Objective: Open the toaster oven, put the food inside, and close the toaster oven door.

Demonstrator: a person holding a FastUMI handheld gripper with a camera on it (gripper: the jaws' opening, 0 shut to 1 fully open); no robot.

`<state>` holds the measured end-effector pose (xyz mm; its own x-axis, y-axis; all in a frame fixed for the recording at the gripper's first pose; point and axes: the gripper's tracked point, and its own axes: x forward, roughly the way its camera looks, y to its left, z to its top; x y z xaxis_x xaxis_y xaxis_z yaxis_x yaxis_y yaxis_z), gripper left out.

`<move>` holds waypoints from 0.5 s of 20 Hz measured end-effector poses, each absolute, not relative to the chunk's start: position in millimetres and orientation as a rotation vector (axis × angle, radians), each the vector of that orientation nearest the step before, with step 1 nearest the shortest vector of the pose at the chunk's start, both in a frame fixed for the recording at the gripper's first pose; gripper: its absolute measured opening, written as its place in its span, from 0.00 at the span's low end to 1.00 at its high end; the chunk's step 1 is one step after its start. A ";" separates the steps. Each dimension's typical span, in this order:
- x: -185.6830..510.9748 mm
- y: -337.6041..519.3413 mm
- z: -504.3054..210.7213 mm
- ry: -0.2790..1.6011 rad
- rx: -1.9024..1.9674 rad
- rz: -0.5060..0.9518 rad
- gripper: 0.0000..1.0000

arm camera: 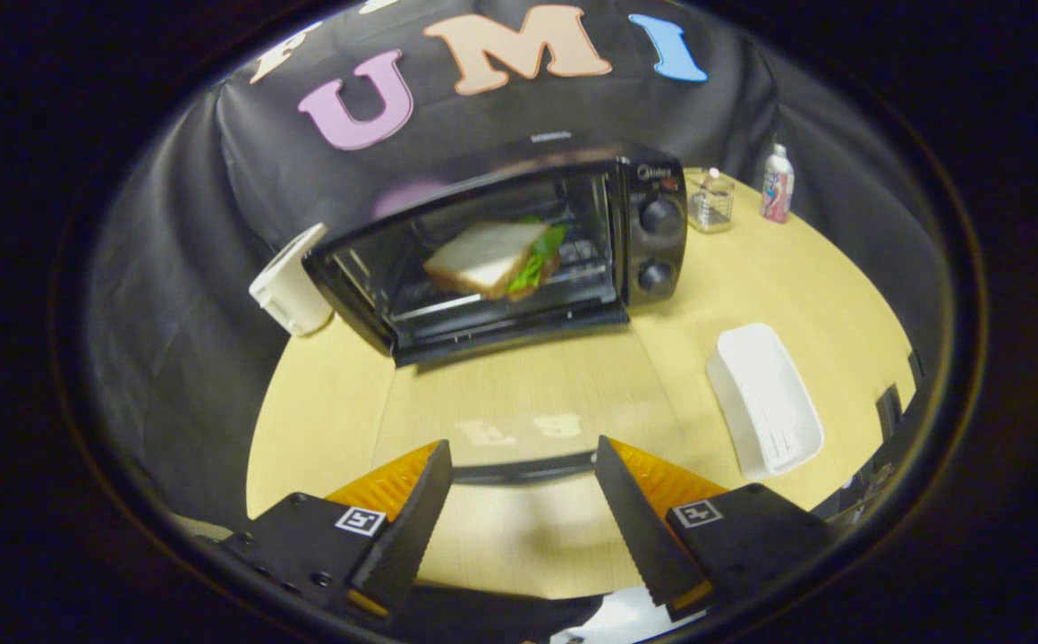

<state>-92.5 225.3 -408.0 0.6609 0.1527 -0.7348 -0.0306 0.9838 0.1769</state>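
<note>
Gripper [519, 465] jaws stood wide apart and held nothing, over bare table [519, 394]. Toaster oven [519, 241] sat well beyond the jaws with its glass door [492, 438] folded down flat toward them. Sandwich [497, 258], white bread with green leaf, rested on the rack inside. White tray [765, 398] lay right of the oven, white cup [291, 282] at its left.

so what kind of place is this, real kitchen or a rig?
Likely a staged booth, not a kitchen: a toaster oven with a sandwich inside sits on a round table against black cloth. The gripper hangs open over the table, fingers empty.
</note>
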 end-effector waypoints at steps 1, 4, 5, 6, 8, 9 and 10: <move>-97.6 222.5 -418.8 0.868 0.140 0.098 1.00; -104.6 211.5 -448.4 0.931 0.080 0.068 1.00; -107.4 207.5 -457.4 0.950 0.062 0.063 1.00; -105.6 206.3 -463.0 0.956 0.052 0.063 1.00; -98.3 203.5 -471.9 0.967 0.041 0.063 1.00; -95.4 202.8 -474.9 0.970 0.037 0.072 1.00; -94.9 203.2 -475.4 0.978 0.032 0.078 1.00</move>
